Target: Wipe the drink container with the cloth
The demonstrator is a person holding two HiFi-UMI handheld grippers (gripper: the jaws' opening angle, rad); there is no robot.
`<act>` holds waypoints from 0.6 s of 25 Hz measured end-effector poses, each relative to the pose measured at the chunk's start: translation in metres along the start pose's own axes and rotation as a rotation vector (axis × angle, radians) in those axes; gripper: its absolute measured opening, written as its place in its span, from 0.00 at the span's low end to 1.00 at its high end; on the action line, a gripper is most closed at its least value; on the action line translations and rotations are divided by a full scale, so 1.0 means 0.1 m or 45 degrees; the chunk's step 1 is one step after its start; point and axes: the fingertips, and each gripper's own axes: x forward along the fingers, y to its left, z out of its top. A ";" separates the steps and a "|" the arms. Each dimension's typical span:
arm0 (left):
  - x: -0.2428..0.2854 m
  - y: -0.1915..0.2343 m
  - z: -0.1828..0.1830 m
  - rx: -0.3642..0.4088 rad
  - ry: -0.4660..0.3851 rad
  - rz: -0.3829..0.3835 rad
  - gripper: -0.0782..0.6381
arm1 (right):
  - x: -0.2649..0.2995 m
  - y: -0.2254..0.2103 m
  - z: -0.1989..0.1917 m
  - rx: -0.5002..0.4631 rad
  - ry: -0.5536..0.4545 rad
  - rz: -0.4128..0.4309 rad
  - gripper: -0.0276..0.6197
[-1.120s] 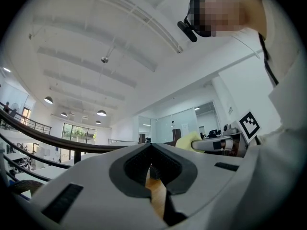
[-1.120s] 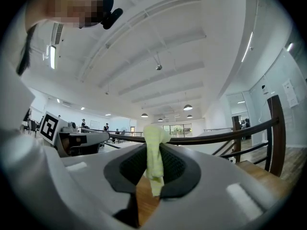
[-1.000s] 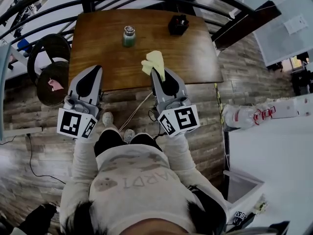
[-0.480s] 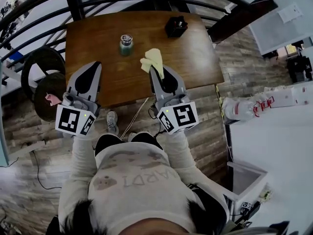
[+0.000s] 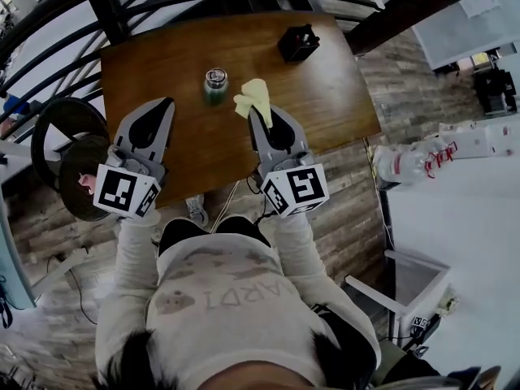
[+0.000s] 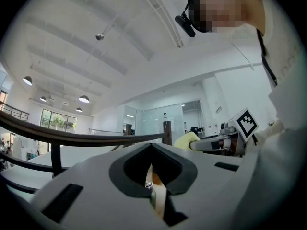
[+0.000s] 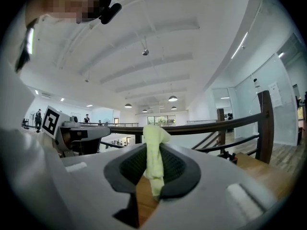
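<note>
Risk of tipping the drink container (image 5: pixel 215 85)
It stands unheld on the surface (image 5: pixel 325 96); cloth (image 5: pixel 253 100), clamped in the right tongs (image 5: pixel 254 114), hangs just beside it. Left tongs (image 5: pixel 166 104), closed and empty, sit short of it, so a wiping push could topple it.

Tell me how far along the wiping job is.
Done: the cloth is picked up, pinched in the shut right gripper. In hand: that gripper holds the cloth just right of the drink container, which stands upright on the table; the two look apart. The left gripper is shut and empty, short of the container. Left: bring the cloth onto the container and wipe it.
</note>
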 end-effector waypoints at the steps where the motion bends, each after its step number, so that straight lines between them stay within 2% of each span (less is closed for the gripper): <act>1: 0.04 0.00 -0.04 -0.002 0.015 -0.028 0.12 | 0.01 -0.01 -0.03 0.005 0.010 -0.007 0.15; 11: 0.62 0.14 -0.66 -0.046 0.189 -0.245 0.12 | 0.28 -0.25 -0.55 0.066 0.124 -0.093 0.15; 15: 0.84 0.08 -0.93 -0.019 0.294 -0.329 0.12 | 0.32 -0.33 -0.78 0.105 0.177 -0.117 0.15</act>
